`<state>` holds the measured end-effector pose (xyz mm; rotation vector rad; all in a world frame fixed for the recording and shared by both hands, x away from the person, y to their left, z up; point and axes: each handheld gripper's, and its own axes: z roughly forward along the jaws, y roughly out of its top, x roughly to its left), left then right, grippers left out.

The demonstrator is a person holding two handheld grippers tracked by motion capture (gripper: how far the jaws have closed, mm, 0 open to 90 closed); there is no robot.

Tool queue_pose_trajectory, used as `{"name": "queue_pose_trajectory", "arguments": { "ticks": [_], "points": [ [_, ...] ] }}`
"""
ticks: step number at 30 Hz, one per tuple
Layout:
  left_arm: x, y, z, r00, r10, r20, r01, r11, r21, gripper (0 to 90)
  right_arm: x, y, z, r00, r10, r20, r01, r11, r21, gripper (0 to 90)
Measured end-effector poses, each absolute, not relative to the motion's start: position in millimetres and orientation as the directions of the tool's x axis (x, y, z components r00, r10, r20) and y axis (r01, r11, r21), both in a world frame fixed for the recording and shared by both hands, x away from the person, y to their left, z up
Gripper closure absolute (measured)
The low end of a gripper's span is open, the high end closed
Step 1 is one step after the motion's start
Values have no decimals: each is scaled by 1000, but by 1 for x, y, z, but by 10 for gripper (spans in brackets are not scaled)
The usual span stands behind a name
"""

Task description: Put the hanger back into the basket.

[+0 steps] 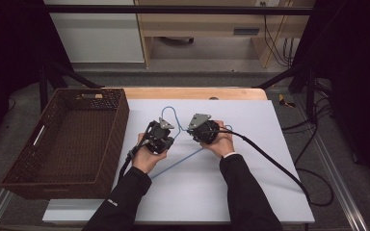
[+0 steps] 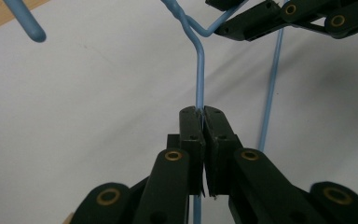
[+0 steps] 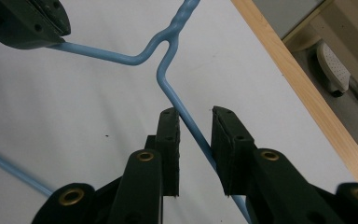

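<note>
hanger: blue wire hanger (image 1: pixel 173 126) on the white sheet (image 1: pixel 250 187), roughly mid-sheet, hook toward the far edge. Twisted neck shows in the left gripper view (image 2: pixel 179 14) and the right gripper view (image 3: pixel 179 21). Bottom bar runs diagonally toward the person (image 1: pixel 176 163).
left gripper: left gripper (image 1: pixel 160 137) on the hanger's left shoulder wire. Jaws closed tight on the wire, which passes straight between the pads (image 2: pixel 203 122).
right gripper: right gripper (image 3: pixel 195 116) straddles the hanger's right shoulder wire, jaws apart. The wire runs through the gap close to the left pad; contact can't be confirmed. In the high view it sits just right of the hanger neck (image 1: pixel 202 129).
hands: left hand (image 1: pixel 147 156) and right hand (image 1: pixel 221 143) sit on either side of the hanger, dark sleeves coming in from the near edge.
open room: bare sheet right of the hanger and toward the person, plus a narrower strip beyond the hook up to the sheet's far edge.
edges: wooden table edge (image 1: pixel 192 92) shows past the far side of the sheet, and also near the right gripper in its own view (image 3: pixel 303 93).
basket: brown woven basket (image 1: pixel 14 180) left of the hanger, touching or overlapping the sheet's left edge, near the left gripper; nothing visible inside it.
cables: black cable (image 1: pixel 279 168) trails from the right gripper across the sheet to the right, off the table. Left gripper's cable (image 1: pixel 125 166) drops alongside the left forearm.
beyond the table: wooden furniture (image 1: pixel 212 24) well past the far side of the hanger, on the floor.
</note>
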<state>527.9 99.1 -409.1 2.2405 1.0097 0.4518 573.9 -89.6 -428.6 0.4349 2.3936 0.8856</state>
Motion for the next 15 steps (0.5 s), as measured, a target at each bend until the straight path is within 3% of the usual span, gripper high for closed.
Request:
{"name": "queue_pose_trajectory", "arguments": {
  "ticks": [6, 15],
  "points": [
    [526, 98, -409, 650, 756, 72, 530, -520, 670, 874, 575, -91, -428, -805, 475, -356, 122, 719, 684, 711],
    [526, 97, -411, 648, 757, 88, 524, -526, 670, 875, 572, -89, -428, -817, 509, -272, 179, 671, 720, 533]
  ]
}}
